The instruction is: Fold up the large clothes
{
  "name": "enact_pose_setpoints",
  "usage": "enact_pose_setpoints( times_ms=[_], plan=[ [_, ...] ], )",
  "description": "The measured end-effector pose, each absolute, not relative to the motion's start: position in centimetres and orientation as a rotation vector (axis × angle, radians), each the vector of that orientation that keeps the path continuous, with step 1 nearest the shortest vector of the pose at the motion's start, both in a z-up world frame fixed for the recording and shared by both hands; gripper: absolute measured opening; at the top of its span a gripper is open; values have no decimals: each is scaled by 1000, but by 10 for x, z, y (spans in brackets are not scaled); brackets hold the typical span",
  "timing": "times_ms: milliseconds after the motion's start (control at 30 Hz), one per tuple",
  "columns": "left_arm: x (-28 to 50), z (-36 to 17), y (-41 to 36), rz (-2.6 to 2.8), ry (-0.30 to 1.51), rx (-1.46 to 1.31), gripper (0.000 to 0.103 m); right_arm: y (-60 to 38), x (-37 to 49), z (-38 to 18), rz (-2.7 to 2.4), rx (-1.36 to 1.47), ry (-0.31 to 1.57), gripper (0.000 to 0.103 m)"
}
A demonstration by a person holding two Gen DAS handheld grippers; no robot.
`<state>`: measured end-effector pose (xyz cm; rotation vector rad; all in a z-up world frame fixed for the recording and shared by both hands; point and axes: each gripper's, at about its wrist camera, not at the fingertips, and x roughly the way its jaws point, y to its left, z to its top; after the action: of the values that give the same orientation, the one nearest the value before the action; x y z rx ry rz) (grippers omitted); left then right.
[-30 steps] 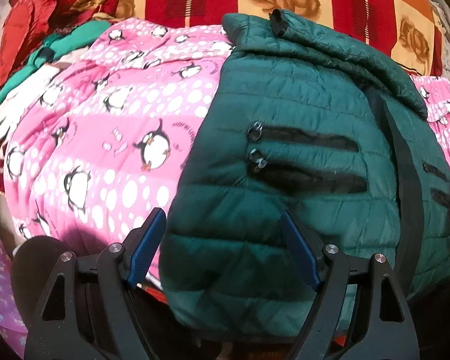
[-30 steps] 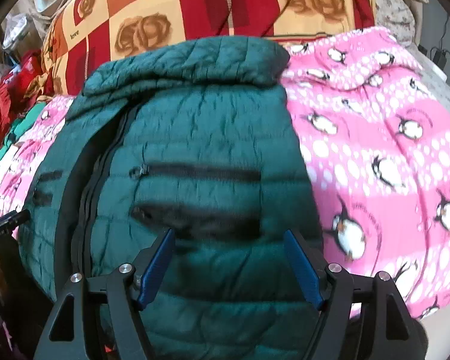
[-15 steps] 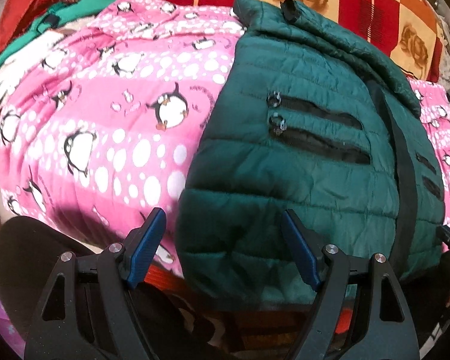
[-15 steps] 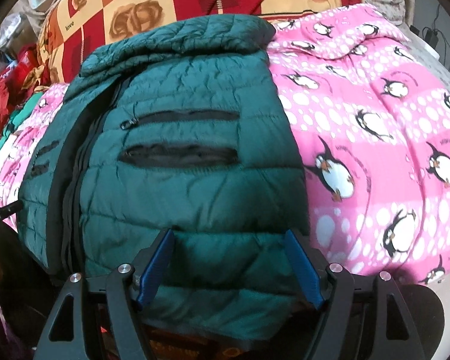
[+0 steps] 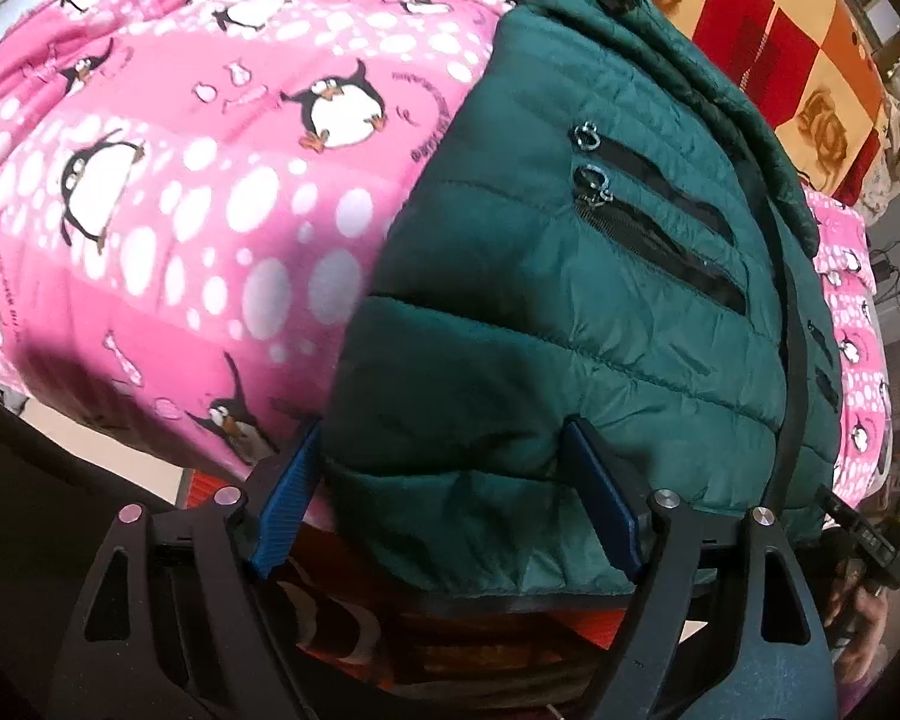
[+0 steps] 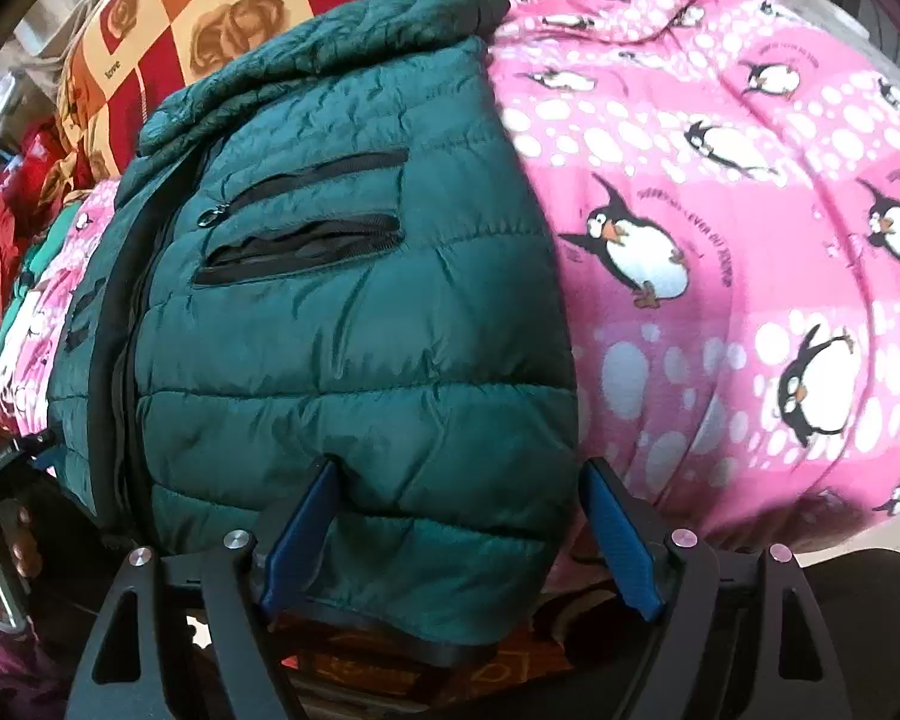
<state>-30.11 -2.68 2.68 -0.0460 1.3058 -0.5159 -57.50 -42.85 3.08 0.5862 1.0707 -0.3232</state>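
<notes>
A dark green quilted jacket (image 5: pixel 570 300) (image 6: pixel 330 312) lies front up on a pink penguin blanket (image 5: pixel 180 210) (image 6: pixel 720 240), collar at the far end. My left gripper (image 5: pixel 444 480) straddles the jacket's near left hem corner. Its jaws are opening, and the right blue fingertip (image 5: pixel 600 492) dents the quilting. My right gripper (image 6: pixel 459 516) straddles the near right hem corner, jaws opening too, its left fingertip (image 6: pixel 306 516) sunk into the fabric. Neither pair of pads clamps the cloth. Each view catches the other gripper in a hand at its edge.
A red and orange rose-patterned blanket (image 5: pixel 750 24) (image 6: pixel 150 24) lies behind the jacket. Red and green clothes (image 6: pixel 6 228) are piled at the far left. An orange patterned sheet (image 5: pixel 354 630) shows under the bed's near edge. Cables (image 5: pixel 894 276) hang at the right.
Both grippers sank toward the jacket's near hem. The hem corners, earlier ahead of the fingertips, now lie between the jaws. The jaws stand slightly wider.
</notes>
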Motion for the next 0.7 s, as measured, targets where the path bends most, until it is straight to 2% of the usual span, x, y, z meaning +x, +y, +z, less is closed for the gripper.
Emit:
enact_pose_setpoints(
  times_ms=[433, 467, 500, 533, 600, 700],
  plan=[
    [-305, 24, -33, -553, 1299, -50, 85, -411, -561, 31, -168, 530, 1067, 80],
    [-305, 24, -33, -551, 1297, -52, 85, -410, -561, 31, -157, 518, 1056, 74],
    [-305, 25, -34, -550, 1293, -50, 83, -410, -564, 31, -162, 512, 1046, 61],
    [-306, 26, -35, -550, 1289, -46, 77, -411, -564, 30, -176, 511, 1041, 56],
    [-309, 31, -37, -540, 1272, -25, 68, -411, -565, 33, -170, 507, 1027, 38],
    [-314, 37, -40, -523, 1252, 17, 59, -406, -565, 46, -140, 479, 998, 36]
  ],
)
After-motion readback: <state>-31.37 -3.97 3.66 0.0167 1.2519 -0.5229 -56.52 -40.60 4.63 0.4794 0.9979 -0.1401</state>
